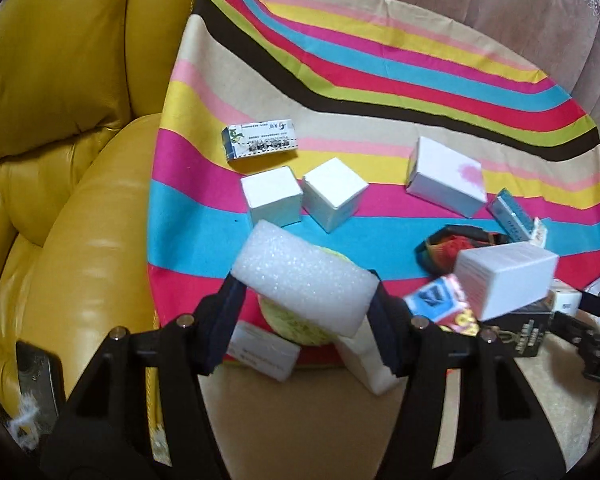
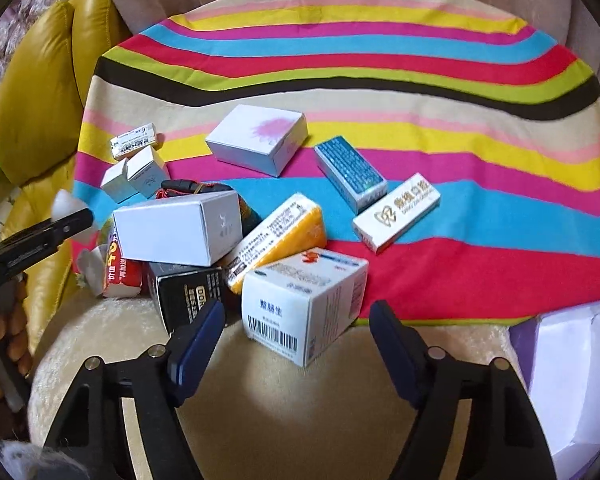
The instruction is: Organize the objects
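My left gripper [image 1: 306,300] is shut on a white foam block [image 1: 304,280] and holds it above the near edge of the striped cloth [image 1: 380,92]. Two small white cubes [image 1: 272,196] and a printed flat box [image 1: 260,142] lie just beyond it. My right gripper [image 2: 298,320] is open and empty; a white barcode box [image 2: 304,304] sits between and just ahead of its fingers. Behind it lies a pile: a long white box [image 2: 180,228], a yellow-orange box [image 2: 280,236], a black box [image 2: 188,296].
A white box with a pink stain [image 2: 260,140], a blue box [image 2: 348,172] and a white gold-print box [image 2: 398,210] lie on the cloth [image 2: 460,260]. A yellow leather armchair [image 1: 60,140] stands at left. A white-purple box [image 2: 572,380] sits at the right edge.
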Demonstrator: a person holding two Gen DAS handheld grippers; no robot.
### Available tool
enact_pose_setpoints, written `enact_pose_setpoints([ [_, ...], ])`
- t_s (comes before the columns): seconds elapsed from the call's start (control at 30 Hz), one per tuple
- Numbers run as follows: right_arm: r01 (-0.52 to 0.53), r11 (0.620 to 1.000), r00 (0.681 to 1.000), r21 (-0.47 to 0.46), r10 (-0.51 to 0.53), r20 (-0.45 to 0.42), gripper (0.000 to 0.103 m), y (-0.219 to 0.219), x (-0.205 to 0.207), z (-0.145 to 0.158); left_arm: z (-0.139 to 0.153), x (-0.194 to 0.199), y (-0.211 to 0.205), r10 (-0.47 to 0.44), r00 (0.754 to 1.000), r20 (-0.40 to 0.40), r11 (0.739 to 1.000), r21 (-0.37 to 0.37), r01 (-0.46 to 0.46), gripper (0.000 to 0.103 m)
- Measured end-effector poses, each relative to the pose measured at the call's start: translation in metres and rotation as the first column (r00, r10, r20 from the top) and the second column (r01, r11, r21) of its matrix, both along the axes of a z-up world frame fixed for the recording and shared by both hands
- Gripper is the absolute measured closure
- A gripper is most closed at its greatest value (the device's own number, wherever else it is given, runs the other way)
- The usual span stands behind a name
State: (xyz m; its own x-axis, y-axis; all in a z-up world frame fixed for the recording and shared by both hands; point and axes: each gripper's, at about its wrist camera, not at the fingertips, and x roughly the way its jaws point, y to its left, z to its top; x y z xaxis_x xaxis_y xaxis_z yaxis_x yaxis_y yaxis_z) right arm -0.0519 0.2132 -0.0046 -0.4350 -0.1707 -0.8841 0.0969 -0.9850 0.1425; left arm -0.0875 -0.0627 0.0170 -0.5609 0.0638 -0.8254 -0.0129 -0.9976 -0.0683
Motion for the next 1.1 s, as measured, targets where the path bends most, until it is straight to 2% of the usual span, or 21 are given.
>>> enact_pose_setpoints([
  [0.03, -0.005, 1.000, 1.000, 0.008, 0.005, 0.005, 0.030, 0.000, -0.001, -0.001, 0.002, 0.003, 0.000, 0.009, 1.000, -0.003, 1.000, 0.010, -0.009, 0.040],
  [0.07, -0.006, 1.000, 1.000, 0.013, 0.006, 0.012, 0.039, -0.001, -0.002, -0.002, 0.003, 0.003, 0.002, 0.013, 1.000, -0.004, 1.000, 0.022, -0.013, 0.040],
  [0.13, -0.008, 1.000, 1.000, 0.010, 0.007, 0.028, 0.049, -0.001, -0.004, -0.006, 0.005, 0.007, 0.003, 0.019, 1.000, -0.003, 0.998, 0.065, -0.018, 0.040],
  [0.5, 0.010, 1.000, 0.999, -0.022, -0.011, -0.033, 0.055, 0.006, 0.009, 0.006, 0.019, 0.023, 0.021, 0.025, 1.000, -0.020, 0.994, 0.110, -0.022, 0.040],
  [0.7, 0.025, 0.998, 0.994, -0.058, -0.030, -0.104, 0.055, 0.016, 0.024, 0.020, 0.035, 0.035, 0.033, 0.017, 0.997, -0.071, 0.992, 0.128, -0.008, 0.040],
  [0.9, 0.055, 0.995, 0.990, -0.079, -0.064, -0.124, 0.055, 0.030, 0.034, 0.026, 0.045, 0.044, 0.059, -0.036, 0.994, -0.105, 0.988, 0.147, 0.051, 0.040],
  [1.1, 0.092, 0.993, 0.983, -0.068, -0.102, -0.152, 0.055, 0.045, 0.046, 0.033, 0.049, 0.050, 0.100, -0.128, 0.985, -0.119, 0.978, 0.151, 0.146, 0.040],
])
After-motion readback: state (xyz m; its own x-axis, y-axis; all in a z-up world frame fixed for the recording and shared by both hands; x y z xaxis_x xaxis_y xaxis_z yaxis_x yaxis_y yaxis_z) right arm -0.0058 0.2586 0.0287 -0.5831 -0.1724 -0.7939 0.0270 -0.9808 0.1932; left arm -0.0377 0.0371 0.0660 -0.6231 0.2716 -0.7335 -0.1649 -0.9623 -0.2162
